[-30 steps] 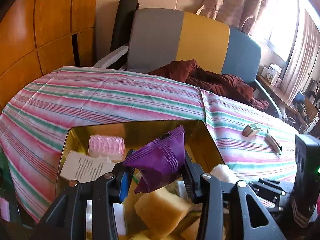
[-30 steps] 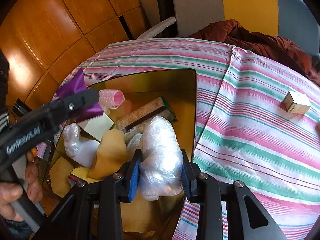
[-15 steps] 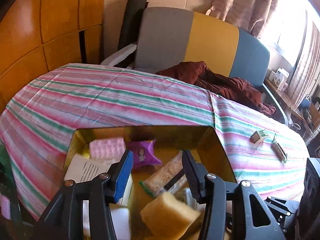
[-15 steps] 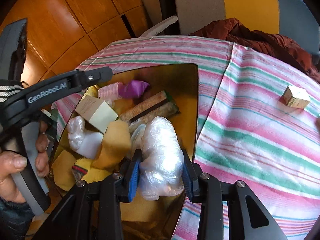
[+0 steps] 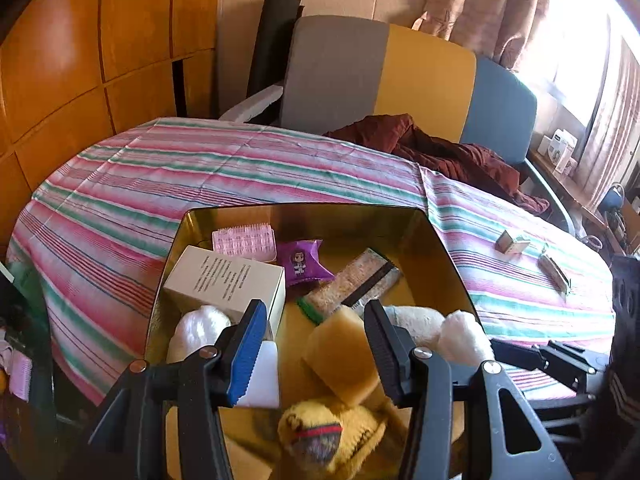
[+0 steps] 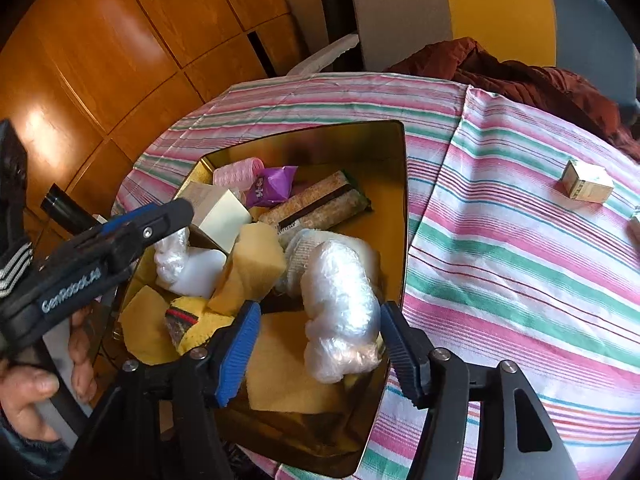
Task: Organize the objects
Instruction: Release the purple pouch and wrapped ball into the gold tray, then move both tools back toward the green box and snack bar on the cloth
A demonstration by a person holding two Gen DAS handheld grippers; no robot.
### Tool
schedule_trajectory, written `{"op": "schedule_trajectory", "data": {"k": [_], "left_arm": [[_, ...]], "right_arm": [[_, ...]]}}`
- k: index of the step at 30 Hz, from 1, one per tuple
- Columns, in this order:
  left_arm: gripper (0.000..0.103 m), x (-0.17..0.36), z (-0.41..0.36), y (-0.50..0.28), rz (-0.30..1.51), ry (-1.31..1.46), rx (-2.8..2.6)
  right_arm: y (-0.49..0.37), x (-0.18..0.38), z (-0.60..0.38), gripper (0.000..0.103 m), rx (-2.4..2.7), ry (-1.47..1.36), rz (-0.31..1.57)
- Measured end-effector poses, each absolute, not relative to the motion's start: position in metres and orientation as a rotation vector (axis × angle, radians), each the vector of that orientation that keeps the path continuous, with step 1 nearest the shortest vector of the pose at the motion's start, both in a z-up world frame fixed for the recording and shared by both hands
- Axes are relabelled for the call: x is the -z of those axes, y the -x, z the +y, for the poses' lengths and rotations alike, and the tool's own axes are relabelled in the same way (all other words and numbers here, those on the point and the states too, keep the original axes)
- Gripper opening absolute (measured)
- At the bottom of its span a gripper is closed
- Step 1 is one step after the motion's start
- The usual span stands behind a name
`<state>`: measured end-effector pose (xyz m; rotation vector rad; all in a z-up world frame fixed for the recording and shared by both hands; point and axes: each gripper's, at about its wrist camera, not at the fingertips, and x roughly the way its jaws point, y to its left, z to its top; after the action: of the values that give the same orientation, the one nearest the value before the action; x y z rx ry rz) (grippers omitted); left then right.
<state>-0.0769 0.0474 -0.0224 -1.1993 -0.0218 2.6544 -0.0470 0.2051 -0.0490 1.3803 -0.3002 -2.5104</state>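
Plastic bag bundle (image 6: 340, 312) in tin (image 6: 400, 200), loose between spread right tool (image 6: 320, 348), left tool (image 5: 316, 344) apart, empty.

A maroon garment (image 5: 436, 152) lies on the grey-yellow-blue chair (image 5: 384, 76) near patterned curtains (image 5: 480, 4)

Orange wood-panelled walls (image 5: 80, 60) fill nine to eleven o'clock. A chair (image 5: 400, 80) backed in grey, yellow and blue stands at twelve beyond the striped-clothed table (image 5: 200, 168). Patterned curtains (image 5: 480, 4) flank a bright window (image 5: 580, 40) at two.
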Motion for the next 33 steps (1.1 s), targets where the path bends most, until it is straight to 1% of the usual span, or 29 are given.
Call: {"op": "schedule_trajectory", "data": {"k": [9, 22, 30, 33], "left_arm": [[0.051, 0.012, 0.044, 0.054, 0.017, 1.150, -2.679], [0.051, 0.006, 0.040, 0.042, 0.018, 1.128, -2.685], [0.051, 0.009, 0.041, 0.040, 0.024, 1.140, -2.672], [0.051, 0.008, 0.046, 0.040, 0.043, 1.135, -2.666]], "right_arm": [[0.035, 0.039, 0.204, 0.064, 2.544, -1.359, -0.280], [0.028, 0.030, 0.192, 0.064, 2.520, -1.301, -0.265], [0.025, 0.032, 0.199, 0.064, 2.510, -1.311, -0.311], [0.022, 0.028, 0.209, 0.067, 2.531, -1.295, -0.345]]}}
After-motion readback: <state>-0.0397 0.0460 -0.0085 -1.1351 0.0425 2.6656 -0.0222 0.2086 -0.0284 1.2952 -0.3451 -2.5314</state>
